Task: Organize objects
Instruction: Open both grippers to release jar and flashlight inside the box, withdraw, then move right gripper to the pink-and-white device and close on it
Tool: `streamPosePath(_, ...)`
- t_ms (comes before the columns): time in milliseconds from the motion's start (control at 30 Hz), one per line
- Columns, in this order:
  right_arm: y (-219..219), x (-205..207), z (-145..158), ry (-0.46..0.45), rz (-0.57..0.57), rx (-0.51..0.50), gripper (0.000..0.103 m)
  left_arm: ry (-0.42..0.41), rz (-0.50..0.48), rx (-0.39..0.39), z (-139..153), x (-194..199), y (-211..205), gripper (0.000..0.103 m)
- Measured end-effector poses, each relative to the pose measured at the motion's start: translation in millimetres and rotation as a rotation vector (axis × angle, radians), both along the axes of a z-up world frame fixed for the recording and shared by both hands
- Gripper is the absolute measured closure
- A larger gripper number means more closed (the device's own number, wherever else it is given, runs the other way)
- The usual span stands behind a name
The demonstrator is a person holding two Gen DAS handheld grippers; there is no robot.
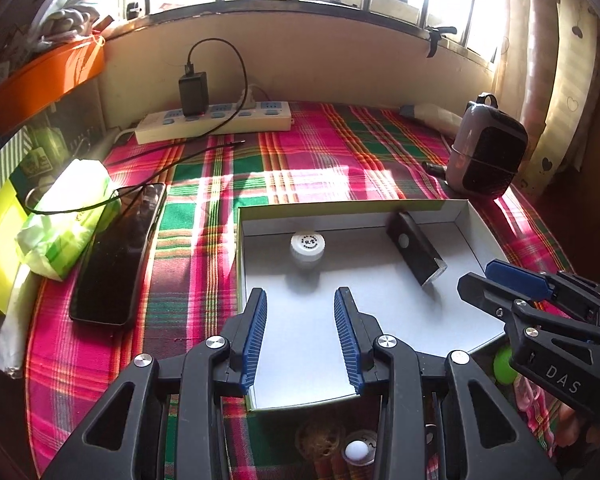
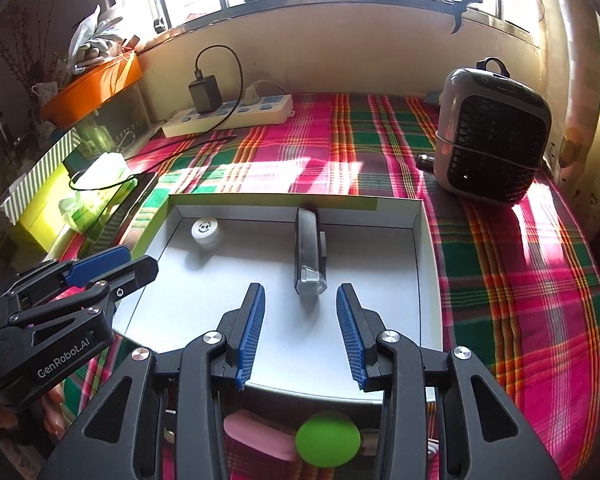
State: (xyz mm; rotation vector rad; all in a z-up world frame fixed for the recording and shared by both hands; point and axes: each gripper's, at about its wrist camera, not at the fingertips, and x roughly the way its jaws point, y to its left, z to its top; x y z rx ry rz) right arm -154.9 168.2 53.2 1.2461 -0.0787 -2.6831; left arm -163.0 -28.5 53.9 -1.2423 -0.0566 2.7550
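We hold our left gripper (image 1: 301, 300) over the near left part of a shallow white cardboard box (image 1: 466, 224), its ribbed blue pads (image 1: 256, 332) standing moderately apart with nothing between them. Our right gripper (image 2: 301, 298) hangs over the near middle of the same box, jaws likewise parted and empty. Inside, a small round white bottle (image 1: 308, 249) with a printed cap stands upright in the far left corner. A black rectangular flashlight (image 1: 415, 249) with a clear lens end lies flat, its far end touching the far wall. The box rests on a pink and green plaid cloth (image 1: 312, 152). Left of it lie a glossy black phone (image 1: 116, 256) and a soft green tissue pack (image 1: 66, 220). A rounded grey heater (image 2: 492, 136) with a black grille sits far right.
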Motion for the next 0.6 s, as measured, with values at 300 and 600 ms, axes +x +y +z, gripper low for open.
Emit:
streamPosePath(300, 6, 25, 3, 0.025, -0.004, -0.003, 0.064, 0.012, 0.038, 0.036, 0, 28, -14, 0.07)
streamPosePath(600, 18, 55, 7, 0.067, -0.017, 0.011, 0.064, 0.016, 0.067, 0.051, -6, 57, -28, 0.069)
